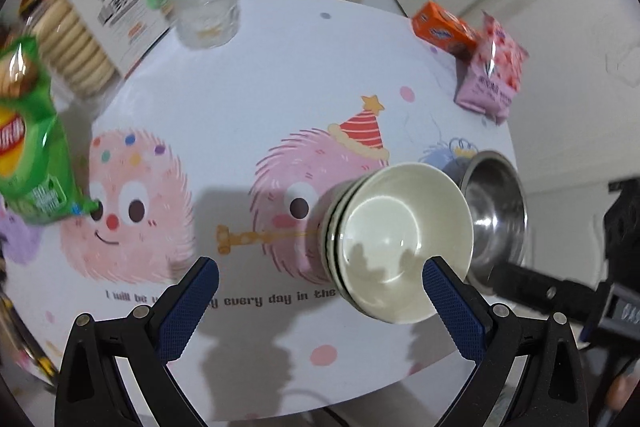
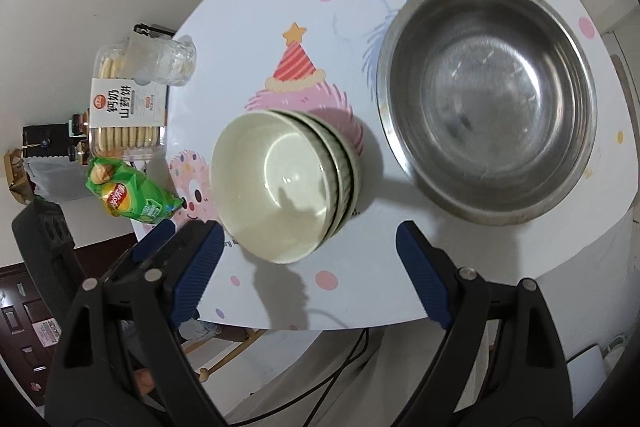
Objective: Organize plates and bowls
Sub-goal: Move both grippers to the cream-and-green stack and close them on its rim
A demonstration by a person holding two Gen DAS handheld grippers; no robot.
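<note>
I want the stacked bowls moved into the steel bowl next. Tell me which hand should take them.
Probably the right: its open gripper hangs just before the stacked bowls, beside the steel bowl. The left gripper sits off to their side.

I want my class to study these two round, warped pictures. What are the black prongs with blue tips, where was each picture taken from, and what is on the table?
No robot: a person holds a two-fingered gripper in each hand, with a wide-angle camera on each. One picture looks past the left gripper, the other past the right gripper. Both are open and hold nothing. On the cartoon tablecloth sits a stack of pale bowls beside a steel basin. Around them: a biscuit box, a clear cup, a green crisp bag, an orange box and a pink packet.
</note>
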